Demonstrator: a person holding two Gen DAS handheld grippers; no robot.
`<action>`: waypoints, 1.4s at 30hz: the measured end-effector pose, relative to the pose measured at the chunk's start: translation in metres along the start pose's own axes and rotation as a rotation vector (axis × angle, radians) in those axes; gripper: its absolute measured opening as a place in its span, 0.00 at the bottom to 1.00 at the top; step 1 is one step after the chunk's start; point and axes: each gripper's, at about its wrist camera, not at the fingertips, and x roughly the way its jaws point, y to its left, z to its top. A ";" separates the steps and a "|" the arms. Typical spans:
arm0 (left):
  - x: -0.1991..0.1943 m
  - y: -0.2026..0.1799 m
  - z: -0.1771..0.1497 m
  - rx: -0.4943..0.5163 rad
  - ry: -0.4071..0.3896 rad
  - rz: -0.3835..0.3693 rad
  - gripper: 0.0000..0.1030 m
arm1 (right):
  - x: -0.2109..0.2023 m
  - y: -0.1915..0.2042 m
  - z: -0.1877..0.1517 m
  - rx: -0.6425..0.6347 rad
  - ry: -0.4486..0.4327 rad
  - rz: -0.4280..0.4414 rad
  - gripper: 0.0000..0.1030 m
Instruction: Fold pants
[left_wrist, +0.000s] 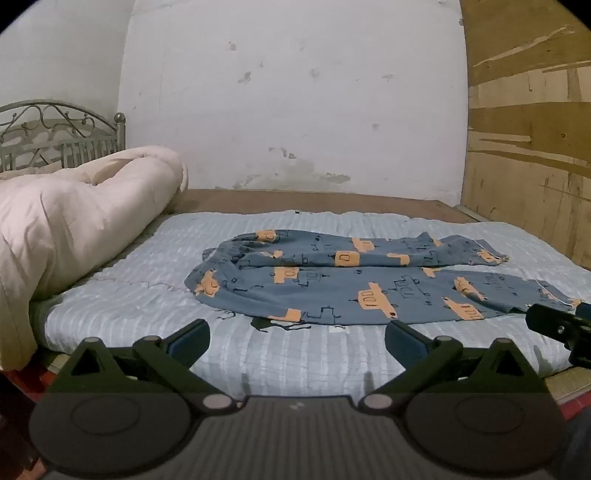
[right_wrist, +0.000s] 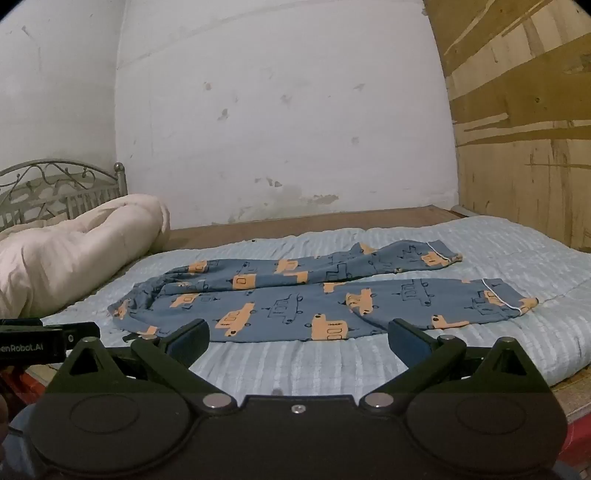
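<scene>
Tools wide before flat, unfolded blue pants

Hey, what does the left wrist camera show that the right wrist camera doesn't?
Only the left wrist view shows the right gripper's tip at its right edge, near a trouser cuff. Only the right wrist view shows the left gripper's black body with white lettering at its left edge. Both share the blue car-print pants spread on the pale blue striped quilt, the bundled cream duvet, and open, empty fingers.
</scene>
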 end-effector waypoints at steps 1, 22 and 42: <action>0.000 0.000 0.000 -0.001 -0.007 -0.002 0.99 | 0.000 0.000 0.000 0.003 -0.001 0.000 0.99; 0.001 0.000 -0.003 -0.003 0.004 -0.006 0.99 | -0.002 -0.001 -0.001 0.004 -0.003 0.000 0.99; 0.000 0.001 -0.001 0.000 0.006 -0.003 0.99 | -0.003 -0.002 0.000 0.006 -0.003 0.001 0.99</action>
